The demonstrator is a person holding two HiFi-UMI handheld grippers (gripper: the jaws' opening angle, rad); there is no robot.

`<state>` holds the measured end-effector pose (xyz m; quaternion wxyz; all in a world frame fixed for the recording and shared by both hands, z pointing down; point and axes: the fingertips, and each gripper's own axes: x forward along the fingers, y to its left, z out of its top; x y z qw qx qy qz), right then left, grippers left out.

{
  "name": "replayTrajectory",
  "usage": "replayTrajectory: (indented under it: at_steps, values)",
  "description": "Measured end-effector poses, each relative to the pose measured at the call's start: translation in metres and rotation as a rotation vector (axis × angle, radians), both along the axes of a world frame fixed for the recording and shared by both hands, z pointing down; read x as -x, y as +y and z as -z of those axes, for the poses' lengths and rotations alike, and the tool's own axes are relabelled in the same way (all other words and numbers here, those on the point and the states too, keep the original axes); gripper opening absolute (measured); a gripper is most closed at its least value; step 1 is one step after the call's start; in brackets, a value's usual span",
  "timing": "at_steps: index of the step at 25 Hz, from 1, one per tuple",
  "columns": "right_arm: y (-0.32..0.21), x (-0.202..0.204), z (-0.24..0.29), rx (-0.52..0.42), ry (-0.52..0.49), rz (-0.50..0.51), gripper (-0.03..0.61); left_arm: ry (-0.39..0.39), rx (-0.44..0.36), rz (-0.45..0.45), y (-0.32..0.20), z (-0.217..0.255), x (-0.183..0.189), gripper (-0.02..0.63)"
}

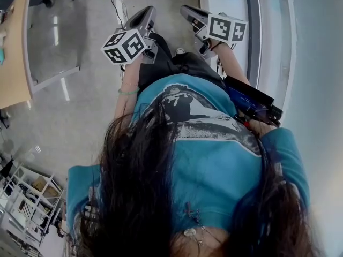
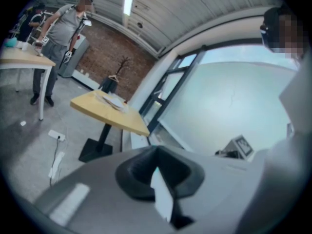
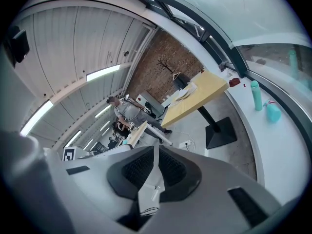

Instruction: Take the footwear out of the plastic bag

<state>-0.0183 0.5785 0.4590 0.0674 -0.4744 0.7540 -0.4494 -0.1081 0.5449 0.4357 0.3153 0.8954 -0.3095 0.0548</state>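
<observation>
L gripper (image 2: 157, 165): jaws together, black pads meeting w/ only a thin pale strip along the seam; nothing clamped. R gripper (image 3: 156, 165): jaws together too, same pale seam btw pads, nothing clamped. The task's plastic bag & footwear: not at either pair of jaws; can't tell from these views where they lie.

Head view: both grippers held side by side, not touching, in front of the wearer's waist, over grey floor (image 1: 80, 116), tips pointing away from the body. L's marker cube (image 1: 124, 46) & R's marker cube (image 1: 226, 29) face up. Green wristband (image 1: 128, 91) on L wrist. Nearer the camera: blue shirt (image 1: 214, 159), long dark hair (image 1: 134, 197).

Beyond L jaws: yellow table (image 2: 109, 112) on black pedestal (image 2: 95, 147) next to glass wall (image 2: 229, 96), power strip (image 2: 57, 135) on floor, bystander (image 2: 66, 26) standing far off. Beyond R jaws: two teal bottles (image 3: 257, 95) on white ledge (image 3: 265, 140).
</observation>
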Motion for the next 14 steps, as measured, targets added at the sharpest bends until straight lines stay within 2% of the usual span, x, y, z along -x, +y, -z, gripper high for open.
replayTrajectory:
  at_steps: [14]
  values:
    - [0.000,-0.013,-0.014,0.002,-0.024,-0.045,0.041,-0.009,-0.014,-0.006,-0.005,-0.004,-0.004,0.003]
